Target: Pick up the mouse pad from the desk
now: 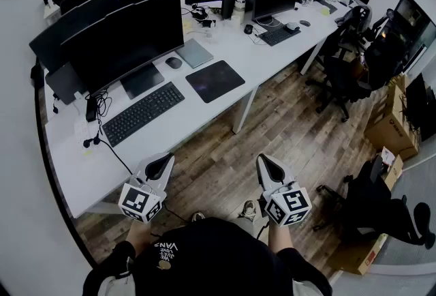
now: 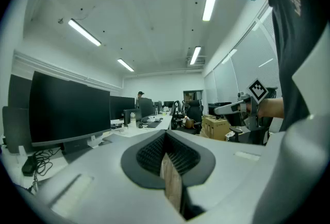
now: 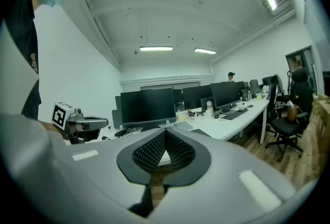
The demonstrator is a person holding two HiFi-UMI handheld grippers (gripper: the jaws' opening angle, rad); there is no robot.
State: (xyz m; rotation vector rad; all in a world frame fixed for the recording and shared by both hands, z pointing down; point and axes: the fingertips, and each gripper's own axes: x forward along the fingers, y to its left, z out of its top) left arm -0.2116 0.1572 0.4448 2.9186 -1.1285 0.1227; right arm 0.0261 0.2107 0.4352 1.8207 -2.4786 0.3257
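The mouse pad [image 1: 215, 80] lies flat on the white desk [image 1: 286, 52], close to the front edge, to the right of the keyboard [image 1: 143, 112] and just below the mouse [image 1: 174, 63]. It is well apart from both grippers, ahead of them and between their lines. Its long axis runs along the desk's front edge, lower left to upper right in the head view. The left gripper [image 1: 160, 164] [image 2: 166, 138] and right gripper [image 1: 268, 165] [image 3: 165, 140] hang over the wooden floor, jaws pressed together, grasping nothing.
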